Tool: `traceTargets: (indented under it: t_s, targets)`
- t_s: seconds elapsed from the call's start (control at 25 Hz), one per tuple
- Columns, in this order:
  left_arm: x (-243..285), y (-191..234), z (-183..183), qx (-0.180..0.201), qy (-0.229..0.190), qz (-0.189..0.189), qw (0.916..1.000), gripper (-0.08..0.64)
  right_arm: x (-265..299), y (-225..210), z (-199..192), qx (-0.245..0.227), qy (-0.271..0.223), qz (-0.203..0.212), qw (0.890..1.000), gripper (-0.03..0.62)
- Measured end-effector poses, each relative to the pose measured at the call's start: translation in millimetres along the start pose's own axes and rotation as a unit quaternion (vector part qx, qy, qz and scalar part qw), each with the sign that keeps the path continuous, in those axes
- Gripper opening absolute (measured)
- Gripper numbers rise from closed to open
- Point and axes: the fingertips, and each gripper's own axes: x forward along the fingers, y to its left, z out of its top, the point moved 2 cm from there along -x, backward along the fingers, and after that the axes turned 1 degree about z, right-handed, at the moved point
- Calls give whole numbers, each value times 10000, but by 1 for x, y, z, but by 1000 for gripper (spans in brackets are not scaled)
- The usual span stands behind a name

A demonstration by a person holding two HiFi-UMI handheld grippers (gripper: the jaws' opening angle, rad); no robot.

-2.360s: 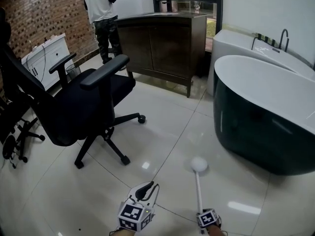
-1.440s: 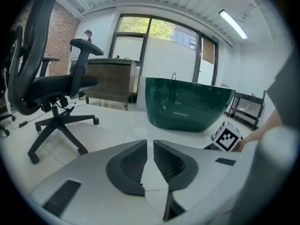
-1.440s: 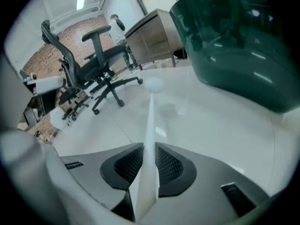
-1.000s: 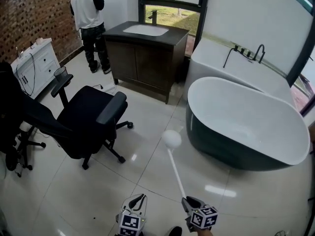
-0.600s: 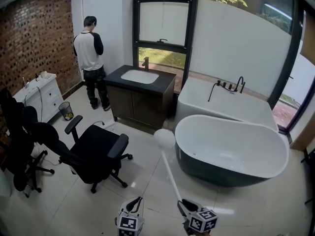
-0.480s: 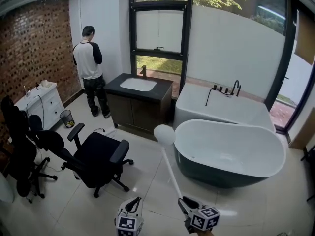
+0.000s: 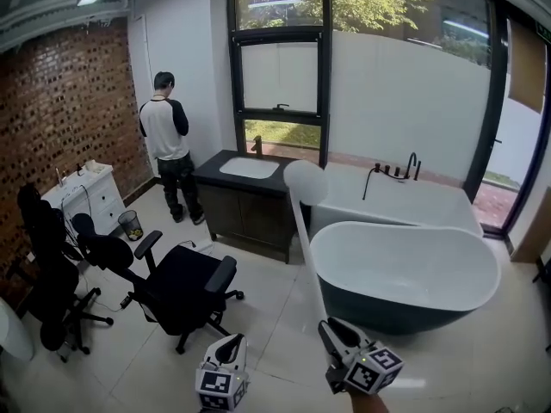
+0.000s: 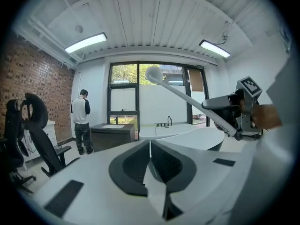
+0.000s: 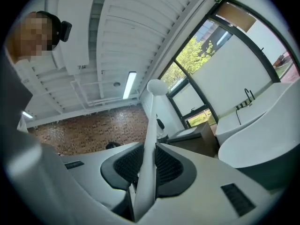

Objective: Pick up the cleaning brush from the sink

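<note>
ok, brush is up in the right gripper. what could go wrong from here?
1. The right gripper clamps the brush at the low end of its long handle, so the head's leverage may twist or slip it in the jaws.
2. In the head view the handle runs up beside the bathtub; a swing might knock the rim.
3. The left gripper is shut and empty, so nothing backs up the hold.

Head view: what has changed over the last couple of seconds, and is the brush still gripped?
The view tipped up from the floor to the whole room. The right tool swung the cleaning brush upward; its white head now shows beside the vanity, not over the floor. Unchanged: right tool clamped on the handle, left tool shut and empty, person standing by the vanity.
</note>
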Motion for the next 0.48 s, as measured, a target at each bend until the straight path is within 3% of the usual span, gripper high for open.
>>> traceTargets:
  t_s: [0.2,0.48]
  targets:
    - [-8,-3,26,50,-232,-68,9997,9,-2,24,35,-184,-446,155,9987,74]
    - [-1,-13,47,-26,-490,-185,9986,9,-11,22,55,-303,-638,128,9974,74]
